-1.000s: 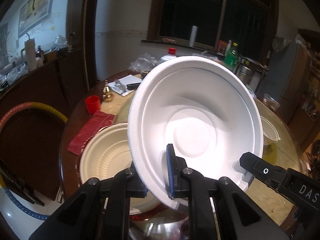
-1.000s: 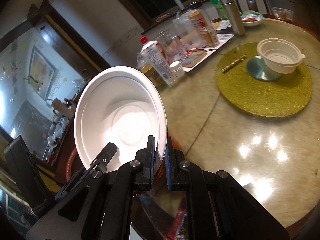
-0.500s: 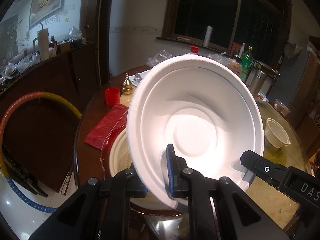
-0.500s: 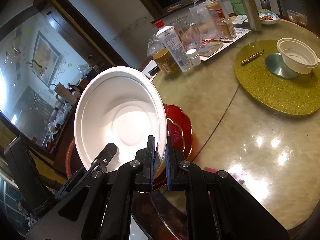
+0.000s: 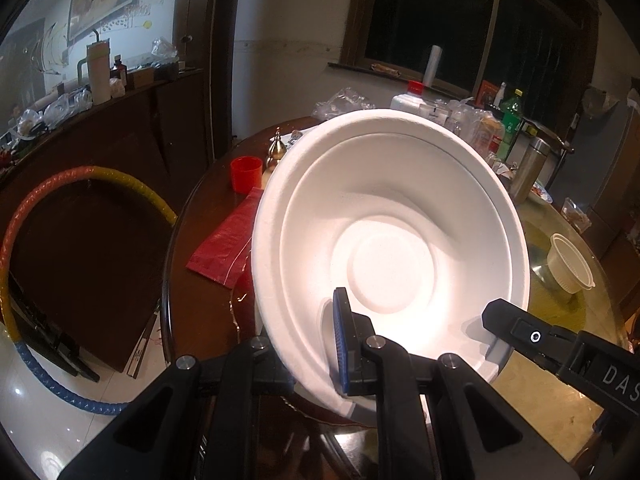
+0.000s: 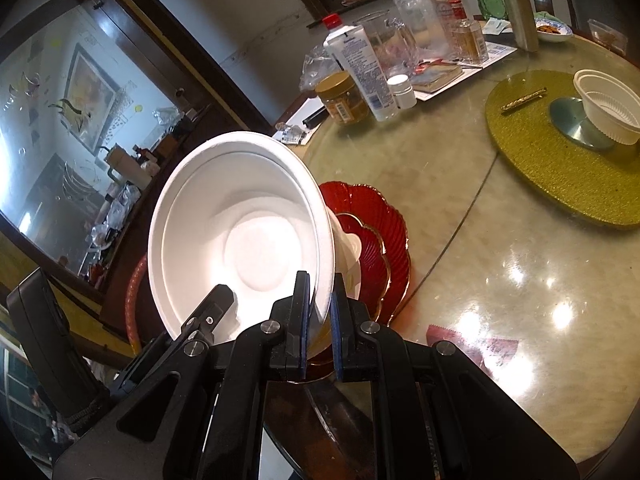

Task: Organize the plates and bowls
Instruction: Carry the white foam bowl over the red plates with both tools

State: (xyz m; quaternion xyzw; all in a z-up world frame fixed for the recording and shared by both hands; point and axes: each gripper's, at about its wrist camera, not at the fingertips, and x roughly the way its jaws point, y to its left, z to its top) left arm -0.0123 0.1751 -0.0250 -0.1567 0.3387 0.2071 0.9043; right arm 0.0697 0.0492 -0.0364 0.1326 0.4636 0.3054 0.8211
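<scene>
A large white foam bowl is held tilted above the table edge by both grippers. My left gripper is shut on its near rim. My right gripper is shut on the rim at the other side and also shows in the left wrist view. The bowl also shows in the right wrist view. Red glass plates lie stacked on the table behind it. A small white plastic bowl sits on a silver disc, also in the left wrist view.
A round glass-topped table carries a gold mat, bottles and jars at the back, a red cup and a red cloth. A hula hoop leans by a dark cabinet to the left.
Both grippers have lifted the white bowl and drawn it back from the table. The cream plate under it is out of sight and the red plates now show in the right wrist view.
</scene>
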